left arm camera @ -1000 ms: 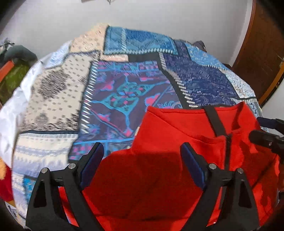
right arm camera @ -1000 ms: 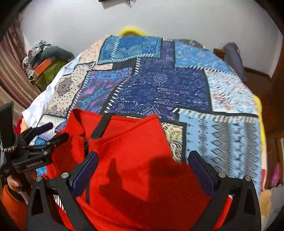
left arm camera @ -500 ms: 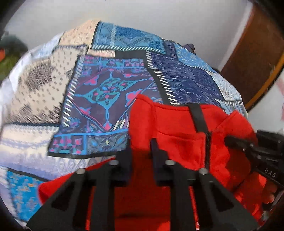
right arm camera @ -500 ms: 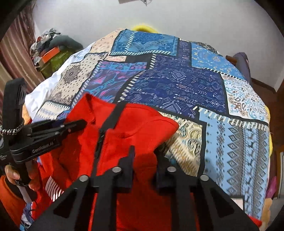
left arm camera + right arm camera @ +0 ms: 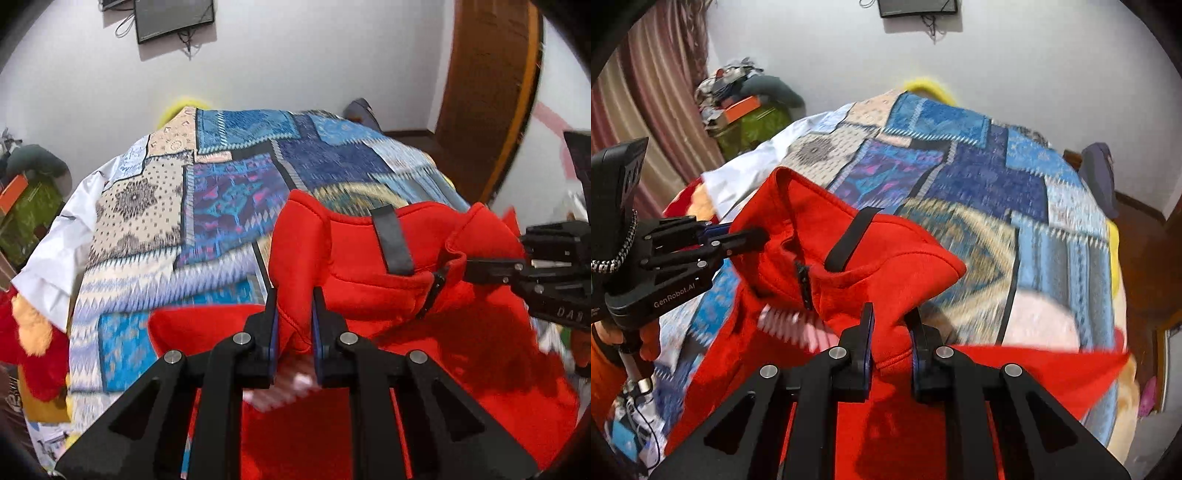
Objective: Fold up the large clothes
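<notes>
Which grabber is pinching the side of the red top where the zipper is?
The right gripper. It pinches the red top just beside the zipper; the left gripper holds the plain shoulder.

Your view of the quilt [image 5: 155,206] smears with motion blur near the red top [image 5: 354,266], so its nearer patterns can't be read. The top's lower part runs off the bottom edge behind the gripper frames. A pale striped patch [image 5: 790,325] is too blurred to identify. The screen [image 5: 918,7] is cut by the top edge.
</notes>
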{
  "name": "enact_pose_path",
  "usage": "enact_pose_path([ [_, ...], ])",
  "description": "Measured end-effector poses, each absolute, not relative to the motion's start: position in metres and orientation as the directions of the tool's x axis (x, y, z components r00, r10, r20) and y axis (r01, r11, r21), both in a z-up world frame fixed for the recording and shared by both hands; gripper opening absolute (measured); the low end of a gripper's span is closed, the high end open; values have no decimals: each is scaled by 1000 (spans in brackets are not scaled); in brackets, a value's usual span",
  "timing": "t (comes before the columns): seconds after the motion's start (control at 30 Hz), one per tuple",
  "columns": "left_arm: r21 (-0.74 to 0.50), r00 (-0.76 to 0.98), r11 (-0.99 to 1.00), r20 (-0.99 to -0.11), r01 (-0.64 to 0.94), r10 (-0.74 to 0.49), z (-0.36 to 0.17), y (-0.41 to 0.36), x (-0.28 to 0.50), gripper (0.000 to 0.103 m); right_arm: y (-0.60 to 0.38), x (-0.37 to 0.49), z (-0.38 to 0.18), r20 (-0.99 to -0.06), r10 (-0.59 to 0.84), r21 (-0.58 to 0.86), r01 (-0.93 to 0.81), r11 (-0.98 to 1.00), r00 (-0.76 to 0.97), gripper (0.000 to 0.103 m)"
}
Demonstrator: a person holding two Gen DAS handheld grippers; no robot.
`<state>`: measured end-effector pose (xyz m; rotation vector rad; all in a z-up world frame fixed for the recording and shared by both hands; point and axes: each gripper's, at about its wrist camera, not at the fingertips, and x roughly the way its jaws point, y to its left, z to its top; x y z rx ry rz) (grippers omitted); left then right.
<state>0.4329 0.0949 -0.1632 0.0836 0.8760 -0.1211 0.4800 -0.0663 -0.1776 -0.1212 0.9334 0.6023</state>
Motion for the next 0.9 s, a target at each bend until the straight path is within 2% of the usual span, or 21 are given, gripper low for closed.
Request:
enact_pose_path([
  [0.5,9,468,989,-882,146,-61,-260,79,325,16,-78,368,-238,-874,383,172,-548,818,298,13],
  [0.67,-38,432,991,-897,132,-91,-270,85,301,25,-81,348,-240,-902,324,110,-572,813,286,14],
  [0.9,28,417,990,-908,136,-32,-265,101,264,27,-100,323,-221,-895,327,89,-598,797,302,14],
])
